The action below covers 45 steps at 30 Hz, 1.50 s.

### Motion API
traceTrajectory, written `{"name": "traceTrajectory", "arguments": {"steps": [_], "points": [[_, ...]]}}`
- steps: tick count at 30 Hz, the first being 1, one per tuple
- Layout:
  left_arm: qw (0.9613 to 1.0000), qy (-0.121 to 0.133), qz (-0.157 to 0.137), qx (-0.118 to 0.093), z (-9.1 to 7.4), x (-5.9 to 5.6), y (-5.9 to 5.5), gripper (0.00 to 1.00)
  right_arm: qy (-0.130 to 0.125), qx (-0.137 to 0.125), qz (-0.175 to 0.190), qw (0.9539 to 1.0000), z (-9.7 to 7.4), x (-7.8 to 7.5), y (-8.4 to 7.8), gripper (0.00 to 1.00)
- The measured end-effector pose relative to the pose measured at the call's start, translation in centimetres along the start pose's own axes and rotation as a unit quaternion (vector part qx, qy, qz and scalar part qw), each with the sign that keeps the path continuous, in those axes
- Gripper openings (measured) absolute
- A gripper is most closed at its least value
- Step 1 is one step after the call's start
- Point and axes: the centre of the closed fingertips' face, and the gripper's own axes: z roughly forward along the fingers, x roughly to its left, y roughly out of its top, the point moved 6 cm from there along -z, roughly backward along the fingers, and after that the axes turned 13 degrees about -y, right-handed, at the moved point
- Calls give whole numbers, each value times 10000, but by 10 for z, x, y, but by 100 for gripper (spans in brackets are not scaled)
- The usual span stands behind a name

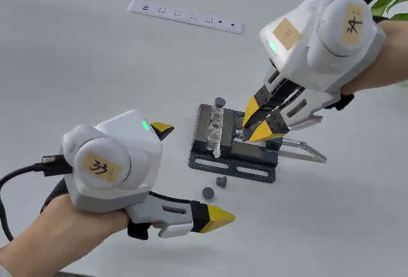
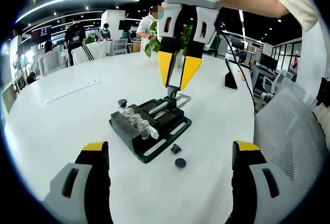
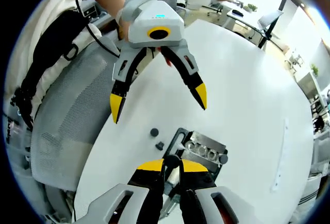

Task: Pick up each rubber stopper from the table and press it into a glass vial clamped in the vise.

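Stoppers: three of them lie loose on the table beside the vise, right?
No, two, not three. The head view shows one stopper and a second lying loose on the table beside the vise.

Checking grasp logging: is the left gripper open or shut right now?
Open. The left gripper has its yellow-tipped jaws wide apart and holds nothing, as seen in its own view and the right gripper view.
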Motion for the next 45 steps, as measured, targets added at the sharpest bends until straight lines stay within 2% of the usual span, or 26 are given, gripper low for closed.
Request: {"name": "traceTrajectory", "arguments": {"steps": [10,15,22,32,45], "points": [[9998,156,-129,2,-4,5,-5,99,49,158,-367,9992,13,-26,-1,5],[9995,227,-216,-3,-7,5,-8,99,72,208,-424,9989,21,-38,-1,5],[9990,323,-310,-2,-13,7,-13,99,144,347,-566,9977,30,-48,-2,5],[9987,364,-355,34,-15,11,-17,99,246,479,-707,9960,42,-56,-2,5],[9984,385,-418,67,-17,12,-21,98,416,564,-766,9946,57,-54,-4,5]]}}
